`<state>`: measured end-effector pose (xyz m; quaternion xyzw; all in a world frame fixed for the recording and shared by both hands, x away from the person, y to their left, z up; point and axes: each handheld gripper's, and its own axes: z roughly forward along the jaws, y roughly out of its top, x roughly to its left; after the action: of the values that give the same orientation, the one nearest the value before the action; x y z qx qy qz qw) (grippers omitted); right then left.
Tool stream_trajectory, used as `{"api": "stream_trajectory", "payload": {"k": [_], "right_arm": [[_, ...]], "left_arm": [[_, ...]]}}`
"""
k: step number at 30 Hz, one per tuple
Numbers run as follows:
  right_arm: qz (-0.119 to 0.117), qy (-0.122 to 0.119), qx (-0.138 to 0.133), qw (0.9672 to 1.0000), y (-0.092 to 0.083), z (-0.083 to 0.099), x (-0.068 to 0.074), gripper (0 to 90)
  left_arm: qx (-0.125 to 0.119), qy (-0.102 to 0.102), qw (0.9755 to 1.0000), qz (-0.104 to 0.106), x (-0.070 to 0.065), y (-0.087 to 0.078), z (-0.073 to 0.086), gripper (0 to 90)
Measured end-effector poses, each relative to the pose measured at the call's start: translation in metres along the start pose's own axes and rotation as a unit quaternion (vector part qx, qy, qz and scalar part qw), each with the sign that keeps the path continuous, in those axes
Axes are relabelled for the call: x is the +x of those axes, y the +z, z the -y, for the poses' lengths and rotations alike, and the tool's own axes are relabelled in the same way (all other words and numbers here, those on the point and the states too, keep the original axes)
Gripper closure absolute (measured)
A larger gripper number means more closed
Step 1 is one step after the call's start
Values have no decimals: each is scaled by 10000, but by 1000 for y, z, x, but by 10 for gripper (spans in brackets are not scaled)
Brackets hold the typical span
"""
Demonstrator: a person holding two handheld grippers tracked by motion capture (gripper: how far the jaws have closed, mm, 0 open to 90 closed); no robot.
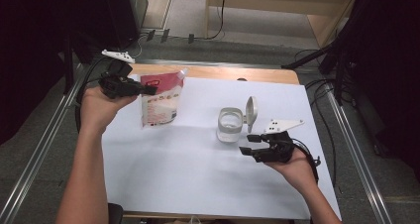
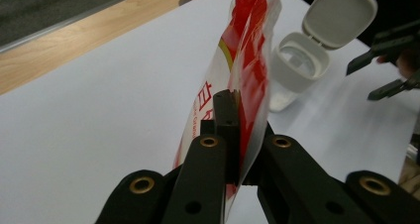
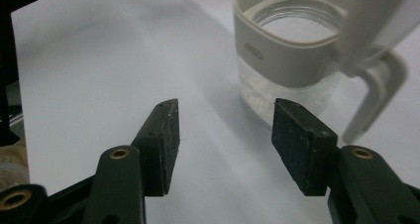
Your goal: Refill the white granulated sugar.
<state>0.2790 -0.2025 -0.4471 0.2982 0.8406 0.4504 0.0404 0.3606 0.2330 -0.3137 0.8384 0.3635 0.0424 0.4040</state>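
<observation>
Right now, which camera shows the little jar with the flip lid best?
The right gripper view: the jar sits close, its clear glass and pale collar sharp. The high view shows the whole jar, lid up, but small. The left gripper view shows it partly behind the red pouch.

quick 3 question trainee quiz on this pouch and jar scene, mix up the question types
1. True or false: the left gripper is shut on the red and white pouch.
2. The jar lid is: A) open B) closed C) lying on the table.
3. What lies between the right gripper jaws?

Key
1. True
2. A
3. Nothing; they stand open just short of the jar.
</observation>
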Motion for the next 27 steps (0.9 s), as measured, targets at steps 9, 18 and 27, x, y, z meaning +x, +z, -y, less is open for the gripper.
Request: {"api": "stream_trajectory", "payload": {"k": [9,18,27], "right_arm": [[-103,-358,-23,9993,19,-10,26,465],[-329,-479,173,9982,54,-34,53,466],[-241,-380,13,9990,91,-54,60,474]], "left_arm": [[8,164,9998,84,-22,-8,-12,900],[97,225,9996,155,-31,-3,-16,900],[248,327,9988,266,-47,-1,-22,900]]}}
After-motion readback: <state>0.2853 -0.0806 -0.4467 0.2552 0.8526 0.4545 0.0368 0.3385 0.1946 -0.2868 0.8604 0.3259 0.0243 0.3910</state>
